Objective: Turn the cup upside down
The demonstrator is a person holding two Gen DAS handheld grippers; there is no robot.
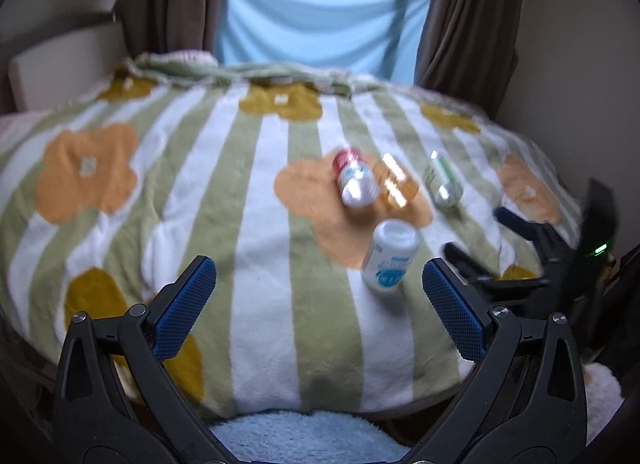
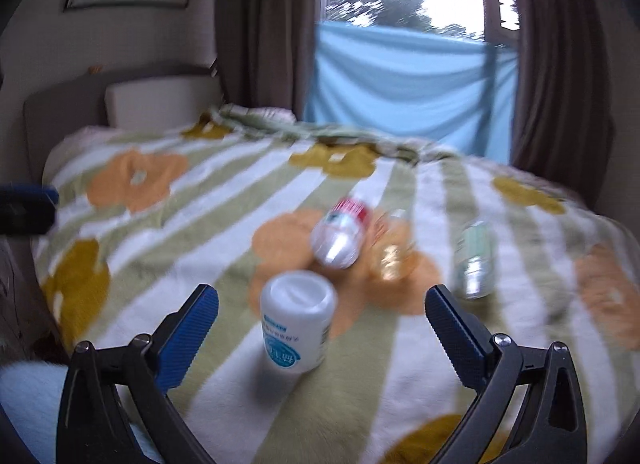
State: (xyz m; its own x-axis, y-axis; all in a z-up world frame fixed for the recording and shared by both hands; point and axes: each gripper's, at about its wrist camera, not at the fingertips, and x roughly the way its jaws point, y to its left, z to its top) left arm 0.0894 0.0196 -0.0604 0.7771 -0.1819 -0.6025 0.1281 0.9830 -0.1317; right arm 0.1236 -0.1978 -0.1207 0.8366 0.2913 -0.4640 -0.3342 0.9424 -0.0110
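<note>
1. Left wrist view: blue pads (image 1: 186, 306) of your left gripper (image 1: 318, 308) sit nearest, spread wide, holding nothing. Past them, on the blanket (image 1: 240, 184), the white cup (image 1: 391, 260) stands mouth-down, slightly tilted, off to the right of the gap. Three more lie on their sides behind it: red cup (image 1: 354, 182), orange cup (image 1: 396, 182), green cup (image 1: 442, 182). Your right gripper (image 1: 486, 238) is at the right edge, just beside the white cup, not touching.
2. Right wrist view: right gripper (image 2: 322, 328) also wide apart and empty. White cup (image 2: 297, 322) is close ahead, roughly between the fingers but nearer the left one; no contact. Red cup (image 2: 340, 236), orange cup (image 2: 394, 252) and green cup (image 2: 474, 260) lie beyond. Frames are motion-blurred.
3. Step, my read: white cup looks done; you're between grasps.
4. Next: pick one lying cup, likely red, centre it between the fingers, clamp mid-body, rotate mouth-down. Soft blanket, so set it down square or it tips.
</note>
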